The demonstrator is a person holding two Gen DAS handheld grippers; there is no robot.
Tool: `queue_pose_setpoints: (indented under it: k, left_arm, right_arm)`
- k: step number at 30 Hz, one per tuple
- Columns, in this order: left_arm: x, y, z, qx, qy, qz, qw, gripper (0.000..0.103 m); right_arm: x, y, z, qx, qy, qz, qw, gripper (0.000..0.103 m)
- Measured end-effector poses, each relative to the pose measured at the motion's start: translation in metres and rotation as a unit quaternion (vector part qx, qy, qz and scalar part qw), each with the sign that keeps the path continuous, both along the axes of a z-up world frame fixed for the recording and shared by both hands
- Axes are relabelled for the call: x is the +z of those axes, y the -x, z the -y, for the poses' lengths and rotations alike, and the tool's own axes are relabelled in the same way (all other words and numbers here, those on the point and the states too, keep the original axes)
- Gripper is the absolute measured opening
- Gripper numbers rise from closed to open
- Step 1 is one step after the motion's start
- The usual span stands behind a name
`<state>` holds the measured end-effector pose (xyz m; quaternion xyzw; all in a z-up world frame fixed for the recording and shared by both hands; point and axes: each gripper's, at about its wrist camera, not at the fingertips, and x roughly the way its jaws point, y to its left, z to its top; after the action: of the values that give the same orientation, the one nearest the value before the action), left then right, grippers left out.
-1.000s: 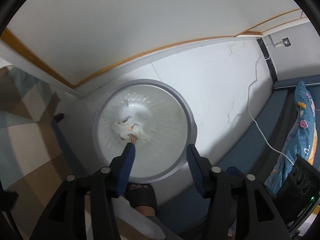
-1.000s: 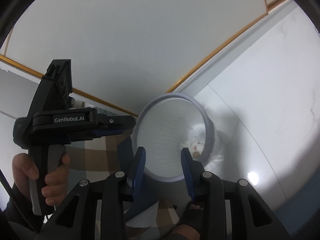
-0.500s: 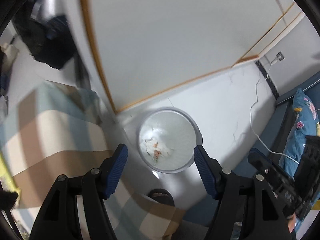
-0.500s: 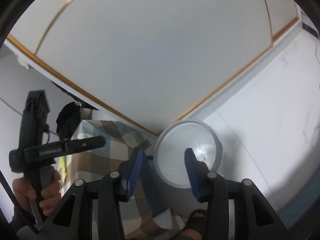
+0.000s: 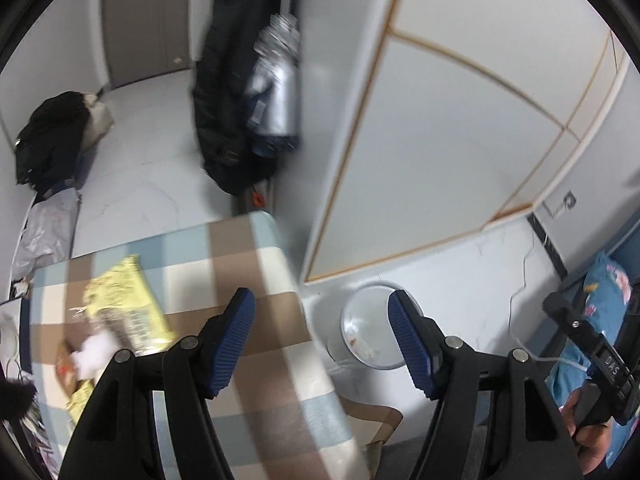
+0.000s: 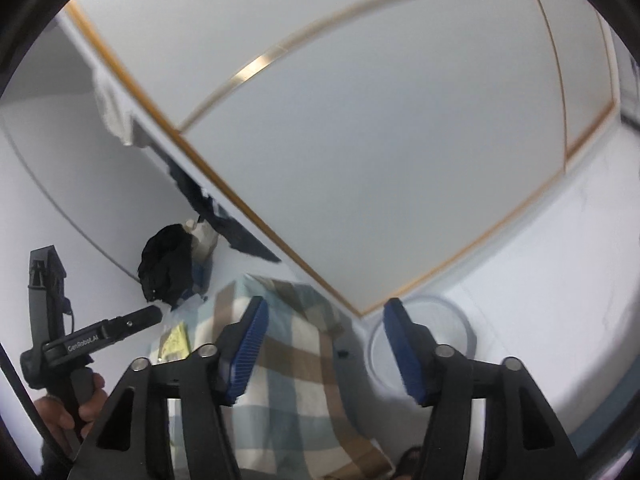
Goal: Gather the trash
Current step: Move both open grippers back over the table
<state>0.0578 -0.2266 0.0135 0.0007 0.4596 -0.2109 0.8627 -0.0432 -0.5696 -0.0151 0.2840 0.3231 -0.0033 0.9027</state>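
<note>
At upper left of my left view, a black garment (image 5: 48, 136) lies heaped; dark coats (image 5: 232, 92) hang top centre; white wardrobe panels (image 5: 460, 128) fill the right.

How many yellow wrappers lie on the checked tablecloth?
2: a large yellow wrapper mid-cloth, a smaller yellow wrapper piece near the left edge. More may be hidden.

Round grey trash bin (image 5: 370, 326) seen upright on white floor beside the checked table (image 5: 248, 264), white crumpled paper scraps (image 5: 366, 347) lying inside at bottom; yellow wrapper (image 5: 124, 308) and white tissue wad (image 5: 96, 350) left flat on the tabletop, touching
</note>
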Motion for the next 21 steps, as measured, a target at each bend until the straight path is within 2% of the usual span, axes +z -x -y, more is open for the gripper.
queue_pose_setpoints:
  k: [2,9,10,11,13,21]
  left_arm:
    - [0.011,0.004,-0.018,0.018,0.007,0.014,0.9997,0.075]
    - [0.04,0.031,-0.095,0.085,0.024,0.07,0.9936,0.078]
    - [0.045,0.035,-0.1,0.093,0.024,0.074,0.9926,0.081]
    - [0.047,0.038,-0.111,0.106,0.026,0.081,0.9907,0.085]
    - [0.05,0.042,-0.129,0.131,0.023,0.095,0.9865,0.087]
    - [0.055,0.055,-0.189,0.198,0.027,0.13,0.9711,0.097]
  right_arm:
    - [0.021,0.001,-0.019,0.008,0.025,0.024,0.999,0.066]
    - [0.085,0.004,-0.076,0.036,0.097,0.08,0.991,0.07]
    - [0.089,0.004,-0.081,0.04,0.102,0.086,0.99,0.07]
    - [0.097,0.004,-0.09,0.045,0.11,0.097,0.988,0.073]
    - [0.111,0.003,-0.11,0.051,0.121,0.115,0.985,0.079]
    - [0.132,-0.002,-0.191,0.08,0.155,0.174,0.969,0.092]
